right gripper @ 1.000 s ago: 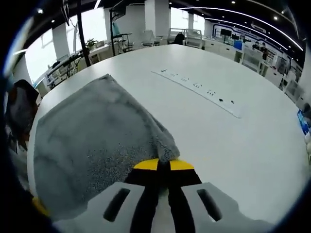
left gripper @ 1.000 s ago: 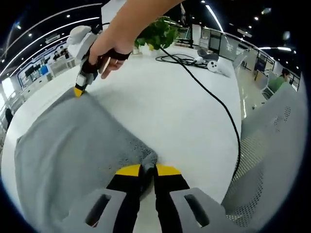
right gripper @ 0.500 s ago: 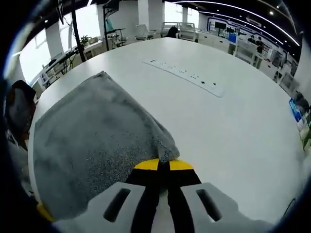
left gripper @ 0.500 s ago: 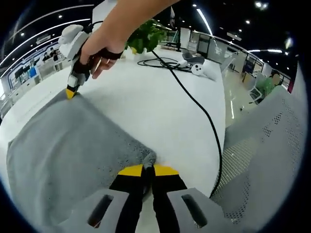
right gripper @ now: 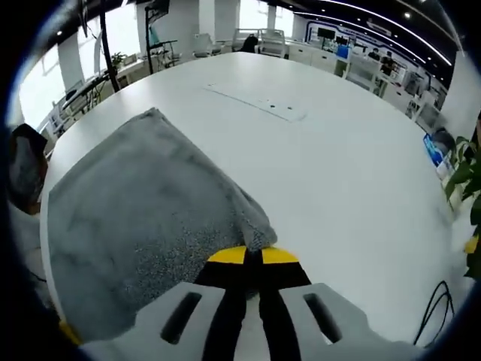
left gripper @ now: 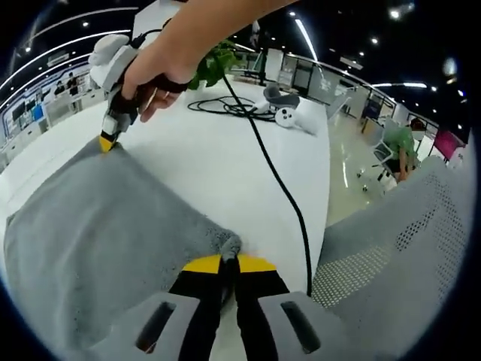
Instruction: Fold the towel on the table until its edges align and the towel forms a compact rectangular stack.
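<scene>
A grey towel [left gripper: 98, 241] lies spread on the white table [left gripper: 225, 165]. My left gripper [left gripper: 229, 263], with yellow tips, is shut on the towel's near corner, which bunches up just above the tips. The right gripper [left gripper: 107, 141], held by a hand [left gripper: 154, 79], pinches the far corner of the same edge. In the right gripper view, my right gripper [right gripper: 253, 256] is shut on a folded-up corner of the towel [right gripper: 143, 203], which runs off to the left.
A black cable [left gripper: 274, 173] crosses the table toward a potted plant [left gripper: 214, 64] and white devices [left gripper: 289, 116]. A grey mesh chair [left gripper: 391, 263] stands at the right. A flat white power strip [right gripper: 259, 103] lies beyond the towel. Plant leaves [right gripper: 470, 173] show at the right edge.
Both views have swung a little to the right, bringing the plant leaves into the right gripper view. Both grippers stay shut on their towel corners, and the cloth lies much as before.
</scene>
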A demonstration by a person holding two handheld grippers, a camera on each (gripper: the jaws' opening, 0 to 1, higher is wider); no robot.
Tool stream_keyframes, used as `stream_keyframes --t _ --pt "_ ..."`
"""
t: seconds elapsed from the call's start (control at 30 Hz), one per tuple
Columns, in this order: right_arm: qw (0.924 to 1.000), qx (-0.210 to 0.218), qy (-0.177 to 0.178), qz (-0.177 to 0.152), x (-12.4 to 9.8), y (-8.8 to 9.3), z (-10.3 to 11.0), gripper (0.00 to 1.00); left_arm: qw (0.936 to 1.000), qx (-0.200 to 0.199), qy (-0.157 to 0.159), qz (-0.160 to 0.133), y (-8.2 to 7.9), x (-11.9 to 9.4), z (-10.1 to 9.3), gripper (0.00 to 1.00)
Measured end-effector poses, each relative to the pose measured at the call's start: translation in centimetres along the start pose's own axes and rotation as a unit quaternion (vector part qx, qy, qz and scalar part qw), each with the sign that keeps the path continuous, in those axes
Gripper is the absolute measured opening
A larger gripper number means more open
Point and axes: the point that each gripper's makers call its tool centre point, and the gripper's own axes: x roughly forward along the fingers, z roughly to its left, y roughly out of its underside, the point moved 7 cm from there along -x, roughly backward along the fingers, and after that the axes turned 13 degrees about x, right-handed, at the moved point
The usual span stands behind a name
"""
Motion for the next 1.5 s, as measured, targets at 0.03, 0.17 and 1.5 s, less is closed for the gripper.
stream_keyframes --t 0.03,0.17,1.5 --pt "1.0 -0.001 0.002 -0.001 -0.2 0.1 -0.2 0.02 1.0 0.0 0.0 -0.002 -0.3 0.1 -0.2 0.05" --pt "0.9999 -0.001 0.012 -0.001 -1.6 0.6 -1.1 0.02 0.9998 -0.009 0.004 -0.018 -1.9 0.7 -0.9 0.05" --pt "0.998 0.024 0.039 -0.044 -10.5 -2.6 -1.1 0.02 0.9795 -0.112 -0.068 -0.153 -9.5 -6.3 -0.2 0.04"
